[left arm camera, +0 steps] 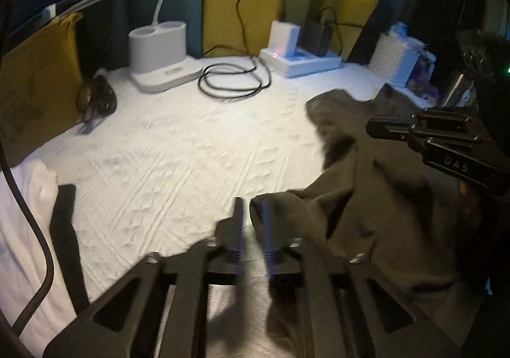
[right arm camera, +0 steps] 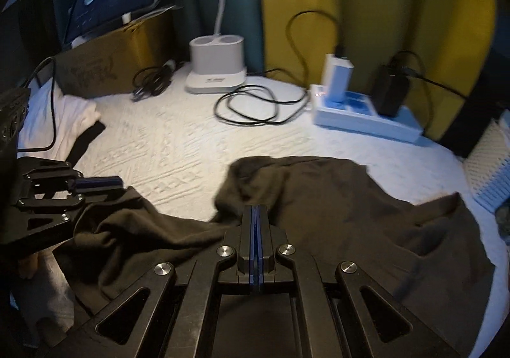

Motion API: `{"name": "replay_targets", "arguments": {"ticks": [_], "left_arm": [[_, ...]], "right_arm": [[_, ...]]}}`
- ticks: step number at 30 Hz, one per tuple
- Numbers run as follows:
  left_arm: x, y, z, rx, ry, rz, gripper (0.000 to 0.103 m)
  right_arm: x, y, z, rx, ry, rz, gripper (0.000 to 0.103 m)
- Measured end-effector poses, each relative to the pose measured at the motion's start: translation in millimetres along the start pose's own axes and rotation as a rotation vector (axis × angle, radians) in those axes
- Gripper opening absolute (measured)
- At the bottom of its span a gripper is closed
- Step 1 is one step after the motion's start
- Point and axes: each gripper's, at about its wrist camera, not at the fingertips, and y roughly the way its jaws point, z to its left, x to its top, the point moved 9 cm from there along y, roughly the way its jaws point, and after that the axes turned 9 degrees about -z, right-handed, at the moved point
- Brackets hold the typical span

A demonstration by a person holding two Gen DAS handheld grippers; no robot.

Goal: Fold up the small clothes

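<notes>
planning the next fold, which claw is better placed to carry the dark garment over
Right. The right claw is shut on a raised fold of the dark garment; the left claw stands open beside its edge, gripping nothing.

The middle of the white quilted bench (right arm camera: 178, 141) lies bare, a wide lane from the near edge toward the coiled black cable (right arm camera: 251, 107). The back edge is crowded: white lamp base (right arm camera: 216, 71), power strip (right arm camera: 366, 115) with its plugged adapters, and a cable bundle (right arm camera: 153, 84) beside the brown box (right arm camera: 105, 71). The dark garment (right arm camera: 350, 205) covers the near right side; folded white cloth (right arm camera: 63, 122) fills the left corner. A white ribbed container (left arm camera: 395, 63) blocks the far right.
</notes>
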Motion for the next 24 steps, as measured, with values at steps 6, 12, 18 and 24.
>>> {"name": "replay_targets", "arguments": {"ticks": [6, 12, 18, 24], "left_arm": [[14.0, -27.4, -1.5, 0.005, -0.059, -0.07, 0.051], [9.1, -27.6, -22.2, -0.041, -0.054, -0.064, 0.075], [-19.8, 10.3, -6.1, 0.057, -0.032, 0.027, 0.016], [-11.0, -13.7, 14.3, 0.115, -0.163, -0.038, 0.004]], "right_arm": [[-37.7, -15.8, -36.9, -0.058, 0.03, 0.071, 0.002], [-57.2, -25.6, -47.9, -0.064, 0.053, 0.081, 0.002], [-59.1, -39.9, -50.4, -0.054, 0.072, 0.041, 0.002], [-56.4, -62.5, -75.0, -0.1, 0.121, -0.007, 0.002]]}}
